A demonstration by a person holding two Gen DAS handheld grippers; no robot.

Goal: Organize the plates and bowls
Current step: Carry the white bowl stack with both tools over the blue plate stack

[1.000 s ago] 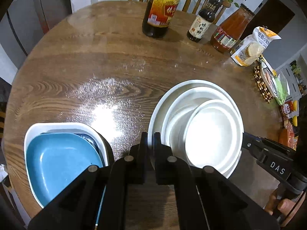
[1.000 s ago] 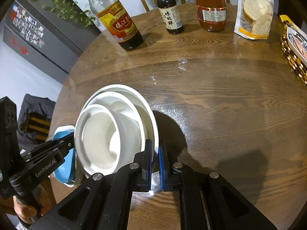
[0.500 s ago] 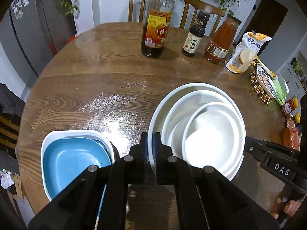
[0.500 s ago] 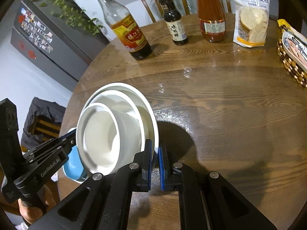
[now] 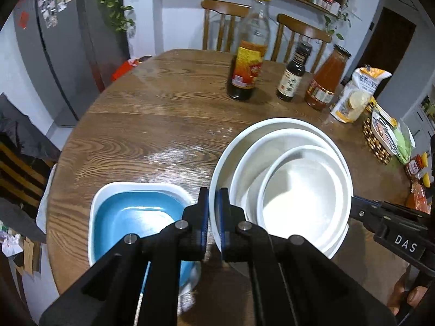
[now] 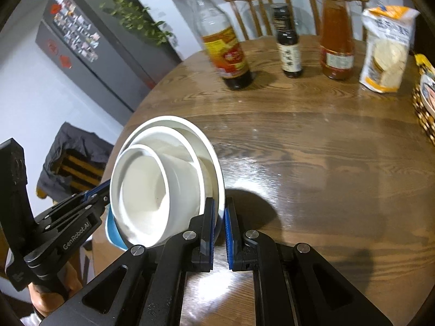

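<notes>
Round wooden table (image 5: 152, 125) carries a square white dish (image 5: 108, 190) holding a blue plate (image 5: 130, 217). Above it, three nested white bowls (image 5: 293, 190) hang tilted, their outermost rim pinched at opposite edges by the left gripper (image 5: 214, 217) and right gripper (image 6: 219, 233).

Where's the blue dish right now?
In the left wrist view the blue dish sits inside a white square dish near the table's front left edge, just left of the white stack that both grippers pinch.
</notes>
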